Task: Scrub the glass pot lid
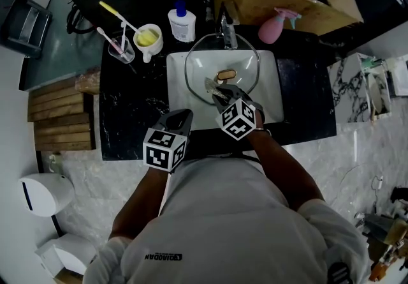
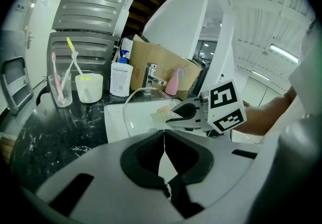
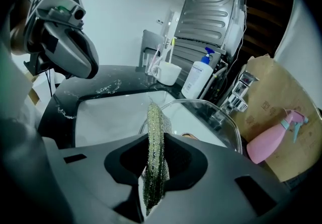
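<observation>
R tool [image 1: 217, 92] clamps pad [image 3: 155, 147] over lid [image 1: 245, 62] | L tool [image 1: 180, 117] closed, sink [image 1: 274, 105] edge

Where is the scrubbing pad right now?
The scrubbing pad is clamped in the right gripper, at the near part of the glass lid in the white sink, in front of the tap.

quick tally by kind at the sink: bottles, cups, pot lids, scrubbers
bottles: 2, white pump bottle with blue top, pink spray bottle
cups: 2, clear glass tumbler, white mug
pot lids: 1, round glass pot lid
scrubbers: 1, silvery mesh scrubbing cloth
total: 6
</observation>
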Action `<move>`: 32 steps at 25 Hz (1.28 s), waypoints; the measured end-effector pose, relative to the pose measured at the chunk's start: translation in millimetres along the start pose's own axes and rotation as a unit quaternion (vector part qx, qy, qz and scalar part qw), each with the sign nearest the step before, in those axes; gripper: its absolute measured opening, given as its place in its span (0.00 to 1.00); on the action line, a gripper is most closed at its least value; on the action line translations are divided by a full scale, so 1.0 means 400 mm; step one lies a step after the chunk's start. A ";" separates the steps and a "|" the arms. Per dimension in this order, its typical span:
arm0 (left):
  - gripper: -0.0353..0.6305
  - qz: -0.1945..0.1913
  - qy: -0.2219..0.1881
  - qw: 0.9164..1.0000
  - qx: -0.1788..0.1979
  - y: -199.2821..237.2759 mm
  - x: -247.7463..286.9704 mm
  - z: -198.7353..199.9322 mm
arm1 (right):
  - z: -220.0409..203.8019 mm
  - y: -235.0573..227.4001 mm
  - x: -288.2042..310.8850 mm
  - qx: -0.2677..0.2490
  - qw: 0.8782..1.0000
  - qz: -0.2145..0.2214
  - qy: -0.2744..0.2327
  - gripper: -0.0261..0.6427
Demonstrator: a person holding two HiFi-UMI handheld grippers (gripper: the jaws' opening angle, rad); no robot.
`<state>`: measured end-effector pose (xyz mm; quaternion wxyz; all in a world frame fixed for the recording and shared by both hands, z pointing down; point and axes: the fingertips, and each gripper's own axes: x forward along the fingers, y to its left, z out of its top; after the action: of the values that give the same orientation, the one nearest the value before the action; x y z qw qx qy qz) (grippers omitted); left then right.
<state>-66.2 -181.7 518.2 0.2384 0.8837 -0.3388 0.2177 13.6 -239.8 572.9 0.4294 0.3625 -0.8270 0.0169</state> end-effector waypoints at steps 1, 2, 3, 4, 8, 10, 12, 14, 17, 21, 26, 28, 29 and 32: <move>0.08 -0.001 0.000 1.000 0.000 0.000 -0.001 0.000 | 0.007 -0.002 -0.005 0.001 1.000 -0.002 -0.004 0.18; 0.08 -0.002 -0.001 1.000 0.001 0.001 -0.001 0.000 | 0.015 -0.005 -0.011 0.002 1.000 -0.005 -0.008 0.18; 0.08 -0.003 -0.001 1.000 0.001 0.001 -0.002 0.001 | 0.025 -0.010 -0.018 0.002 1.000 -0.010 -0.014 0.18; 0.08 -0.003 -0.002 1.000 0.002 0.001 -0.003 0.003 | 0.038 -0.018 -0.025 0.001 1.000 -0.016 -0.021 0.18; 0.08 -0.002 -0.008 1.000 0.003 0.011 -0.008 0.007 | 0.093 -0.075 -0.043 -0.002 0.997 -0.061 -0.049 0.18; 0.08 -0.002 -0.010 1.000 0.001 0.013 -0.015 0.003 | 0.111 -0.113 -0.037 -0.009 0.995 -0.091 -0.049 0.18; 0.08 0.000 -0.010 1.000 -0.001 0.018 -0.025 -0.003 | 0.121 -0.155 -0.017 -0.021 0.992 -0.121 -0.039 0.18; 0.08 0.005 -0.010 1.000 -0.004 0.030 -0.037 -0.008 | 0.119 -0.197 0.018 -0.032 0.989 -0.143 -0.017 0.18; 0.08 0.016 -0.011 1.000 -0.010 0.052 -0.059 -0.020 | 0.102 -0.246 0.067 -0.035 0.985 -0.171 0.012 0.18; 0.08 0.030 -0.009 0.999 -0.020 0.075 -0.078 -0.037 | 0.087 -0.279 0.114 -0.040 0.980 -0.191 0.035 0.18; 0.08 0.038 -0.016 0.999 -0.030 0.078 -0.096 -0.041 | 0.087 -0.297 0.147 -0.069 0.972 -0.216 0.053 0.18; 0.08 0.043 -0.020 0.998 -0.032 0.081 -0.104 -0.038 | 0.087 -0.298 0.162 -0.077 0.970 -0.220 0.061 0.18; 0.08 0.046 -0.022 0.998 -0.033 0.084 -0.108 -0.036 | 0.088 -0.299 0.170 -0.078 0.971 -0.219 0.063 0.18; 0.08 0.055 -0.025 0.997 -0.038 0.094 -0.117 -0.036 | 0.097 -0.297 0.187 -0.080 0.972 -0.209 0.065 0.18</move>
<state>-127.6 -175.1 514.4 0.2514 0.8593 -0.4005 0.1949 31.7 -384.1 568.8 0.5039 0.4898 -0.7019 -0.1158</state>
